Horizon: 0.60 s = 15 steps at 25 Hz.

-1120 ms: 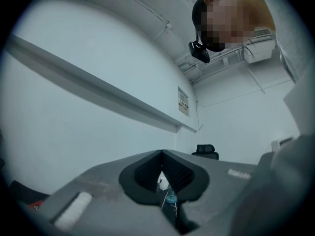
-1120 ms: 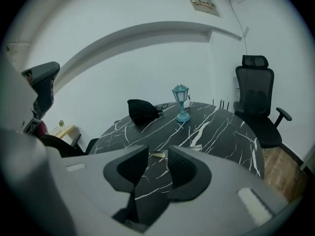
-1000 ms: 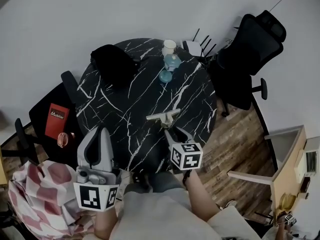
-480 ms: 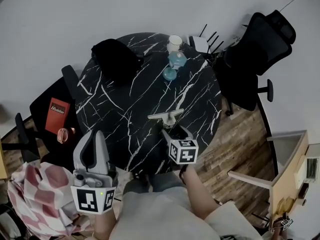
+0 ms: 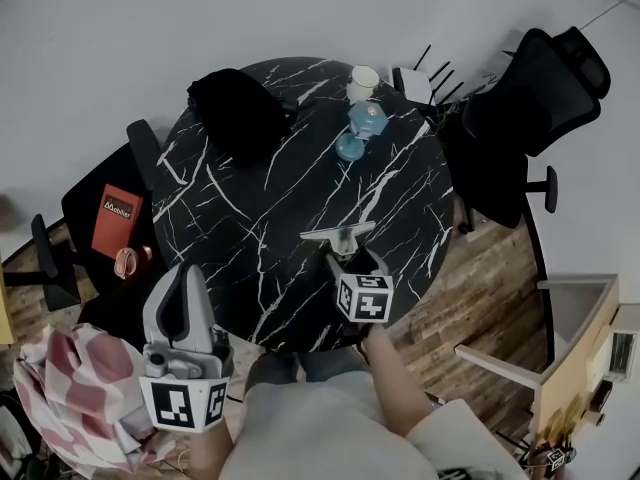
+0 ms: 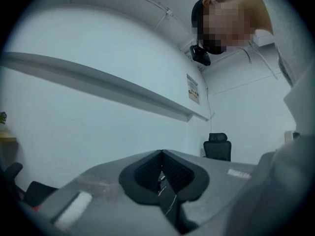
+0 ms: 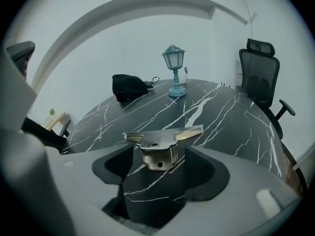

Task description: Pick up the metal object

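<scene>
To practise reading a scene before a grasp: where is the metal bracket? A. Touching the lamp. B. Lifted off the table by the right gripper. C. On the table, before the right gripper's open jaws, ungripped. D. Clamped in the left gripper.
C: the metal bracket lies on the table at the mouth of the gap of the right gripper, whose jaws have just been opening; neither jaw touches it.

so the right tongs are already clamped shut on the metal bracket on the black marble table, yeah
Not clamped. The right gripper view shows the right tongs open. They have just been opening, and the metal bracket is lined up in the gap between them, with the pads not touching it. The bracket is on the black marble table, as you said.
</scene>
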{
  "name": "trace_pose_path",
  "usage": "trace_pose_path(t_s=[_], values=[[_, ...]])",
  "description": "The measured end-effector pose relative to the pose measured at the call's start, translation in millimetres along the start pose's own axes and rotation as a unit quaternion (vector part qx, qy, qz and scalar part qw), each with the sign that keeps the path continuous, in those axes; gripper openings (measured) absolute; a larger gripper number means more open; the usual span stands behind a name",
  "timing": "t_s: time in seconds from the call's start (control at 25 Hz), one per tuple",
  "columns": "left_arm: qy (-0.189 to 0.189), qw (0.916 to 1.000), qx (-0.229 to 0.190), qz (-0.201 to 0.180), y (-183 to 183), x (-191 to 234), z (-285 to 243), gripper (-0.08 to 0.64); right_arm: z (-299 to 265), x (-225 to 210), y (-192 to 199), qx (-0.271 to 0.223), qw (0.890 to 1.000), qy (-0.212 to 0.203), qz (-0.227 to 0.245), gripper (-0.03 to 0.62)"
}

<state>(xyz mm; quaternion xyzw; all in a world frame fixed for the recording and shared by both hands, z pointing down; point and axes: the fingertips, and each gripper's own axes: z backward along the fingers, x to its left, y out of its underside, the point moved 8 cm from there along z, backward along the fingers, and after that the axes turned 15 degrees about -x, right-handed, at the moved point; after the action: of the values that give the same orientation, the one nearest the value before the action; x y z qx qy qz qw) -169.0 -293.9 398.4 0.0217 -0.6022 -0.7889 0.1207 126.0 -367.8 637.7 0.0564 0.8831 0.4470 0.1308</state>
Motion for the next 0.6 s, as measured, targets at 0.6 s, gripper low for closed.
trace_pose_path(t_s=[0.6], values=[[-0.048,0.9986,0.017,-0.016,7,12,2,0.000,-31,1,-2,0.009,0.999,0.008,0.029,0.334]])
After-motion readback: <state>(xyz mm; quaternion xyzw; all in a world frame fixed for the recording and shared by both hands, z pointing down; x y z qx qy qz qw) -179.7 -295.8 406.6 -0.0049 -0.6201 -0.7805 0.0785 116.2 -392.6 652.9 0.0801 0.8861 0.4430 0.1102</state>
